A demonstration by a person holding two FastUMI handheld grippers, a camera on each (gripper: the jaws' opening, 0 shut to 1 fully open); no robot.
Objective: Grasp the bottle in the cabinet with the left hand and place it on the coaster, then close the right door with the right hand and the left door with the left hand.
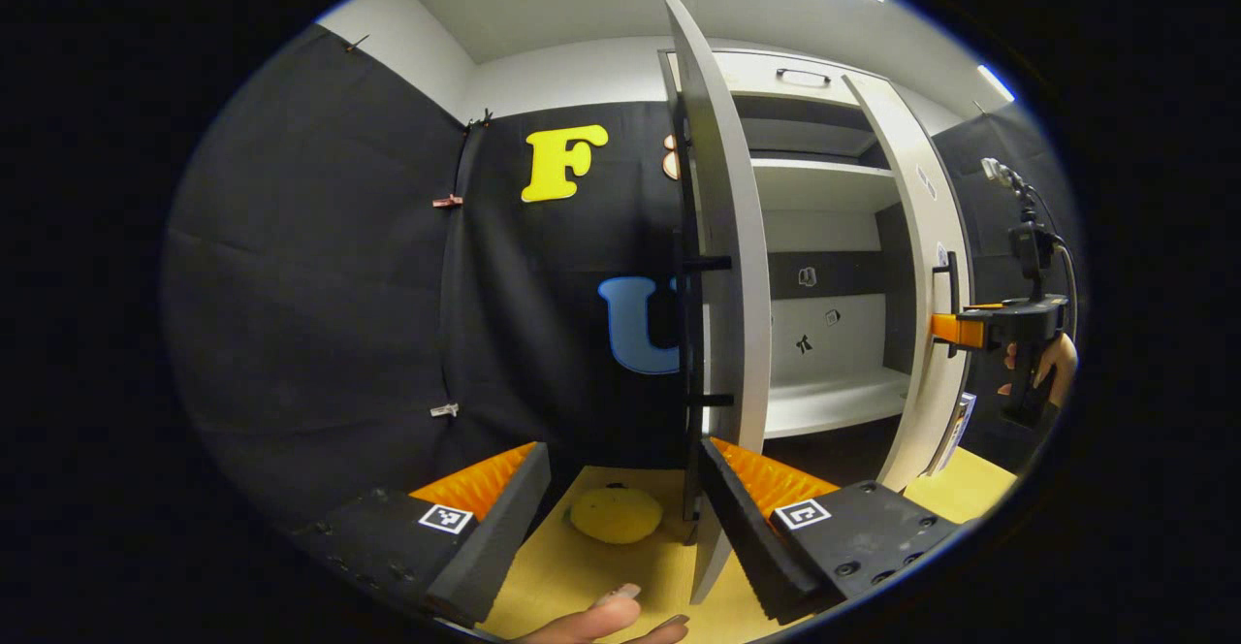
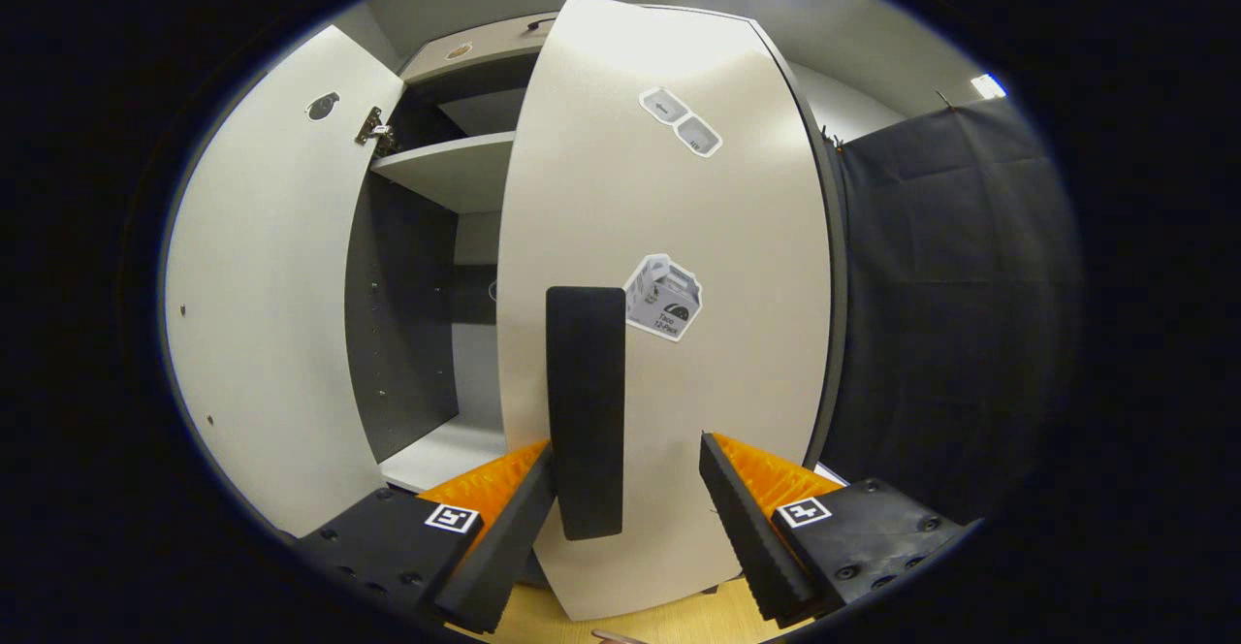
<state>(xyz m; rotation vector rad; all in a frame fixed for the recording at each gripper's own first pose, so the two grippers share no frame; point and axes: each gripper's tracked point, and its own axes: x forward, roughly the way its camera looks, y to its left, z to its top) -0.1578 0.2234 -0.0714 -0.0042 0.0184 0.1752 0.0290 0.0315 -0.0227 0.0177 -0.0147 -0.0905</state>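
Both grippers' jaws spread, gripping nothing; right gripper (image 2: 625, 513) beside right door (image 2: 679, 237) handle (image 2: 585, 411); glancing contact risks a half-shut door.

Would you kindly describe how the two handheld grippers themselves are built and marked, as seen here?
Both the left gripper and the right gripper have two wedge-shaped fingers with ribbed inner faces, bolted to blocky mounts. Each mount carries a small square black-and-white marker. Seen from the left gripper view, the right gripper is a dark body with a cable and a small mast on top.
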